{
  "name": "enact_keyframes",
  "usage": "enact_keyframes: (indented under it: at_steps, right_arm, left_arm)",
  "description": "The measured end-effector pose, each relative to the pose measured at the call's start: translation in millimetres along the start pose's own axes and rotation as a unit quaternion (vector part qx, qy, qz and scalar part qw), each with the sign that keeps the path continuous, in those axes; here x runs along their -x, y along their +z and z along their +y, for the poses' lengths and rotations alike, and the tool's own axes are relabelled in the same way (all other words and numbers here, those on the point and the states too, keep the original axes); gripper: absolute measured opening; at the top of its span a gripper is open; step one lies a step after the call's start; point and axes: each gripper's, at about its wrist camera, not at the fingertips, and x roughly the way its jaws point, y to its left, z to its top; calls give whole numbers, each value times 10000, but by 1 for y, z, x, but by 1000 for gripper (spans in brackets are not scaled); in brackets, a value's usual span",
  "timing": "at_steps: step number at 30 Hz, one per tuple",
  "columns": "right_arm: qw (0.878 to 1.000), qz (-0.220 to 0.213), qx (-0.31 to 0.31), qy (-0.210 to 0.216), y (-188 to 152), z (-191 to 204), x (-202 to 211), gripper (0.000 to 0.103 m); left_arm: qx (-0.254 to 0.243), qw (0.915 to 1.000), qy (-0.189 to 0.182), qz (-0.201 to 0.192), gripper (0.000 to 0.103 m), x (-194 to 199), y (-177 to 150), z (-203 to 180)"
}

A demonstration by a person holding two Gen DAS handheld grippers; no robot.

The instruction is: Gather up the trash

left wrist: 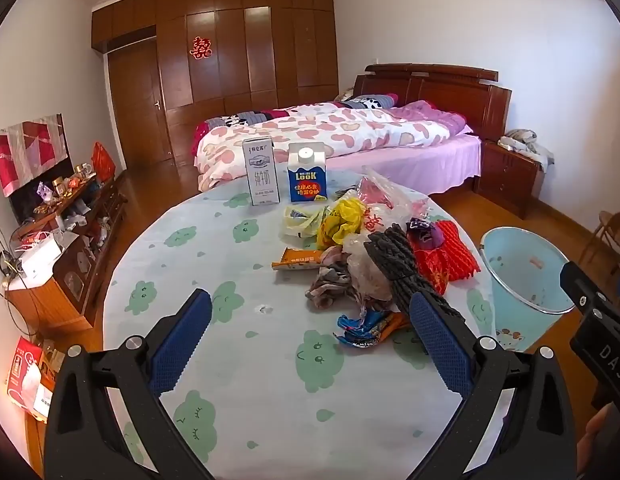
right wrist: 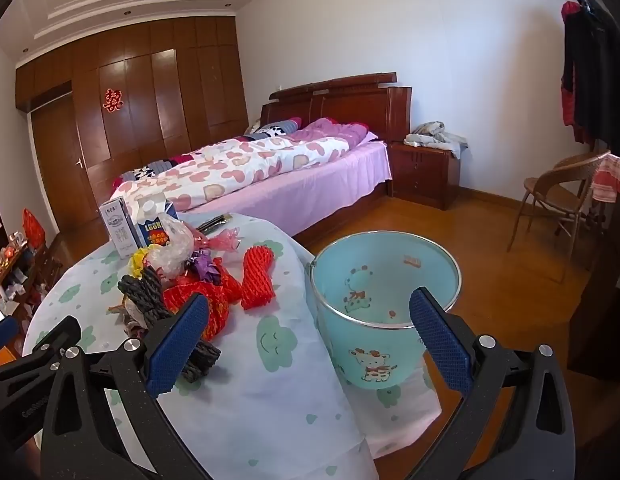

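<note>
A heap of trash (left wrist: 374, 248) lies on the round table (left wrist: 230, 360): a black foam net (left wrist: 406, 268), red foam nets (left wrist: 450, 256), a yellow wrapper (left wrist: 342, 220), an orange wrapper (left wrist: 296, 260) and a blue wrapper (left wrist: 362, 326). Two cartons, a white one (left wrist: 261, 171) and a blue one (left wrist: 307, 178), stand behind it. A light blue bin (left wrist: 522, 276) stands beside the table on the right. My left gripper (left wrist: 310, 320) is open and empty above the table, before the heap. My right gripper (right wrist: 310, 320) is open and empty between the red net (right wrist: 257, 280) and the bin (right wrist: 384, 280).
A bed (left wrist: 350, 136) stands behind the table, with a nightstand (left wrist: 510, 176) to its right. A cluttered low cabinet (left wrist: 70, 232) runs along the left wall. A wicker chair (right wrist: 558, 196) stands at the right on the wooden floor.
</note>
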Motion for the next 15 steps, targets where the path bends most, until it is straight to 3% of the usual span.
enact_keyframes:
  at_steps: [15]
  right_arm:
    - [10000, 75, -37, -21, -3, -4, -3, 98]
  left_arm:
    - [67, 10000, -16, -16, 97, 11, 2, 6]
